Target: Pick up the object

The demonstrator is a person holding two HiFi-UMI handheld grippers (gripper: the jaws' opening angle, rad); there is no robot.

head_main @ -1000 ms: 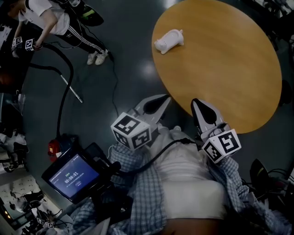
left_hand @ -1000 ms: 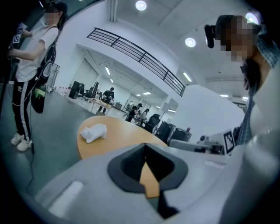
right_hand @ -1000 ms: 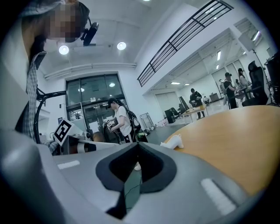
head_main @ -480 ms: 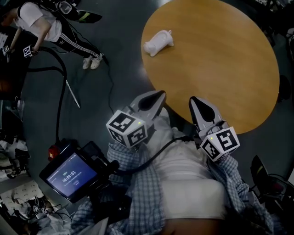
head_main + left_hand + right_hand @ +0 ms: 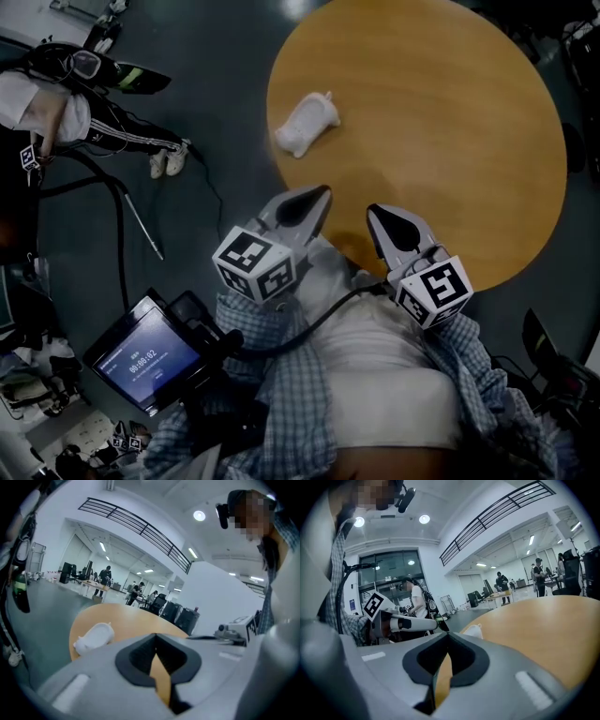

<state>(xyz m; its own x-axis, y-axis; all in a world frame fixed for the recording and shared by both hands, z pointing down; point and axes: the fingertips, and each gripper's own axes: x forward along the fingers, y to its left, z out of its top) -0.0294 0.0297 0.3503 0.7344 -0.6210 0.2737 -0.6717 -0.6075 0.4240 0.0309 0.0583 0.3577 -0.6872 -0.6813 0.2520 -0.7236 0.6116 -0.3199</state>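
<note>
The toy [image 5: 306, 125] has drawn nearer; left tongs [image 5: 322, 193] and right tongs [image 5: 374, 212], shut empty, reach the table [image 5: 450, 122] edge.

The head view is dim and underexposed. The floor [image 5: 225, 122] reads almost black, with one pale glare patch at its far edge. The desk [image 5: 469, 141] carries a soft sheen and a faint darker patch by its near rim.

Both tongs' views are bright, lit by round ceiling lamps [image 5: 199, 515] and long strip lights. Wide-angle distortion bends the railing [image 5: 140, 527], and the corners fall to black. The left tongs [image 5: 156, 638] and right tongs [image 5: 448, 637] sit close to the lens, soft and out of focus. The far hall looks hazy.
</note>
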